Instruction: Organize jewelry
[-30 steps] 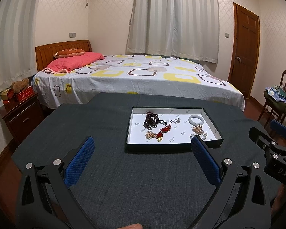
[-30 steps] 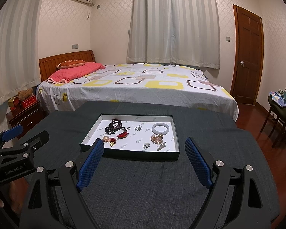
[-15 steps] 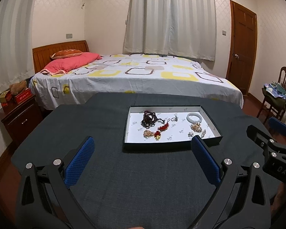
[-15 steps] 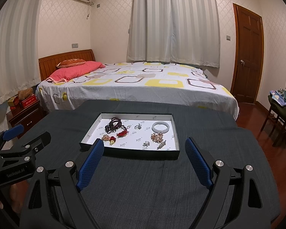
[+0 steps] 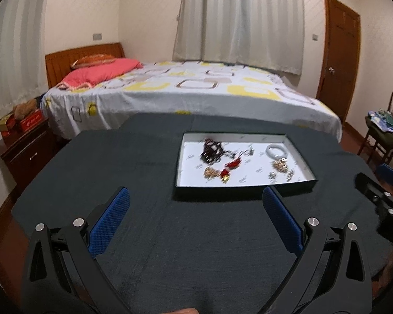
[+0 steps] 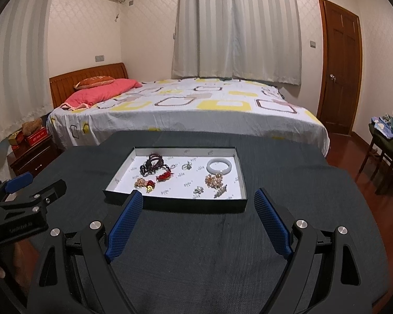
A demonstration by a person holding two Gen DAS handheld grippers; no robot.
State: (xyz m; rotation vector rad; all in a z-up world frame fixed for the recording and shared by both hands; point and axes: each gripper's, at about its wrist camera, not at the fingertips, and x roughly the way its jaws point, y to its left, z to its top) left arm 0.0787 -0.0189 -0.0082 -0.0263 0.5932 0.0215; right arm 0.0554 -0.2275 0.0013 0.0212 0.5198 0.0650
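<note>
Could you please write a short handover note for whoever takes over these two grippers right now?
Left gripper: open, empty, short of the tray.
Right gripper: open, empty, its tips at the near wall of the tray.
All jewelry lies loose in the tray on the dark tablecloth: dark bead strand, red tassel charm, ring, white bangle, gold cluster.
Done: nothing is picked up.
Left: all the sorting.

No lettering anywhere is sharp enough to be read.
</note>
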